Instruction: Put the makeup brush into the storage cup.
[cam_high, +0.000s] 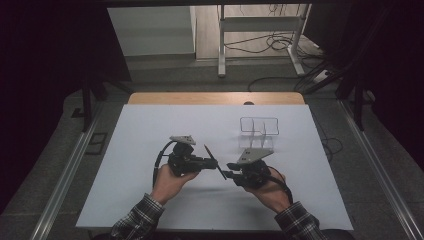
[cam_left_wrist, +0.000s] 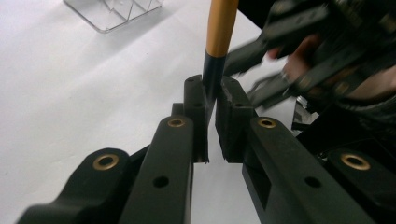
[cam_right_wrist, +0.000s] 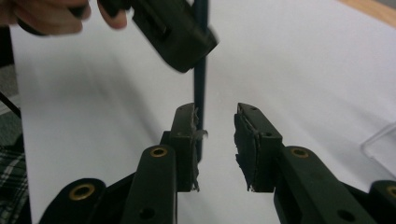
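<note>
A thin pencil with an orange upper shaft and a dark lower end is held above the white table near the front middle. My left gripper is shut on the dark end, its pads pressing both sides. My right gripper faces it from the right with its jaws apart. In the right gripper view the dark shaft runs down beside that gripper's left pad. The right gripper stands open, and its other pad is away from the pencil.
A clear plastic organiser with dividers stands on the table behind the right hand, also seen as a clear box in the left gripper view. The table's wooden far edge shows beyond the white sheet. A metal stand and cables lie on the floor behind.
</note>
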